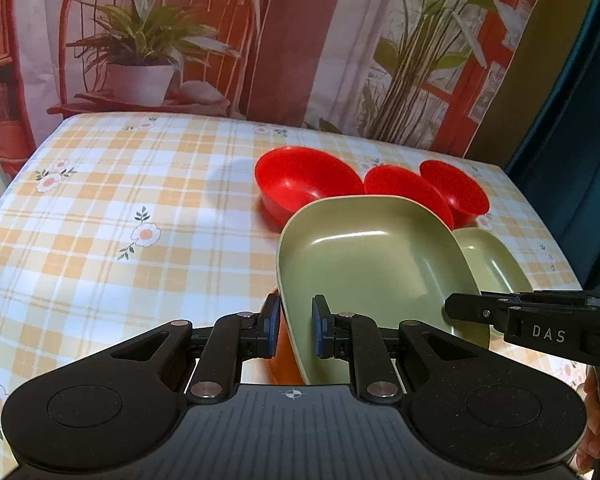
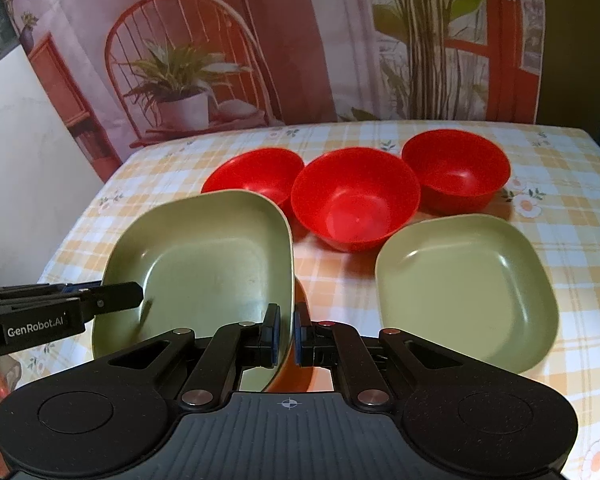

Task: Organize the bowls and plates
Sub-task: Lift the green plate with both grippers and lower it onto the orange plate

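A square green plate (image 1: 376, 264) (image 2: 204, 256) with an orange underside is held just above the table by both grippers. My left gripper (image 1: 295, 326) is shut on its left rim. My right gripper (image 2: 287, 334) is shut on its right rim. Each gripper's fingers also show from the side in the other wrist view. A second green plate (image 2: 464, 292) (image 1: 496, 260) lies flat on the cloth to the right. Three red bowls (image 2: 256, 172) (image 2: 356, 200) (image 2: 456, 168) stand upright in a row behind the plates.
The table carries a yellow checked cloth with flowers (image 1: 120, 200); its left half holds nothing. A printed backdrop of a chair and plants (image 1: 152, 40) hangs at the far edge. A hand (image 1: 596, 432) shows at the right margin.
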`<state>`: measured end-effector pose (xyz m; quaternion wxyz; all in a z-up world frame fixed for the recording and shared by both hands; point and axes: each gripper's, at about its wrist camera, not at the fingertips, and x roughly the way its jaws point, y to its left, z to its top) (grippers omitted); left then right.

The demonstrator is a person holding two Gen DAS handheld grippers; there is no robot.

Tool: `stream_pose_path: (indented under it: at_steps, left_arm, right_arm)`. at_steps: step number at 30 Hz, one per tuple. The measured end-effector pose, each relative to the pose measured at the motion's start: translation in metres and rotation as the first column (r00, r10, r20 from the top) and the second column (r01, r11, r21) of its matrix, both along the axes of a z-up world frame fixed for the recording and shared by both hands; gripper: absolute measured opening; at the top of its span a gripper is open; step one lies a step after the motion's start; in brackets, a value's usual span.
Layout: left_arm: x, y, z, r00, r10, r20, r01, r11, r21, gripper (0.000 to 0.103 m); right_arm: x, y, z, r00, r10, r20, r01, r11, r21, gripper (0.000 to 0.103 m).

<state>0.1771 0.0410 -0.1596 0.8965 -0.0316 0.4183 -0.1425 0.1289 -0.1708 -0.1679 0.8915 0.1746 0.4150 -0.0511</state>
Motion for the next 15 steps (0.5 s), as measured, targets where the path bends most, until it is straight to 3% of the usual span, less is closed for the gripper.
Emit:
stream_pose_path:
  at_steps: [15]
  left_arm:
    - [-0.004, -0.008, -0.028, 0.999, -0.016, -0.047, 0.018, 0.998, 0.058, 0.018]
  right_arm:
    - [0.005, 0.004, -0.029, 0.998, 0.012, -0.061, -0.016, 0.998, -0.063, 0.007]
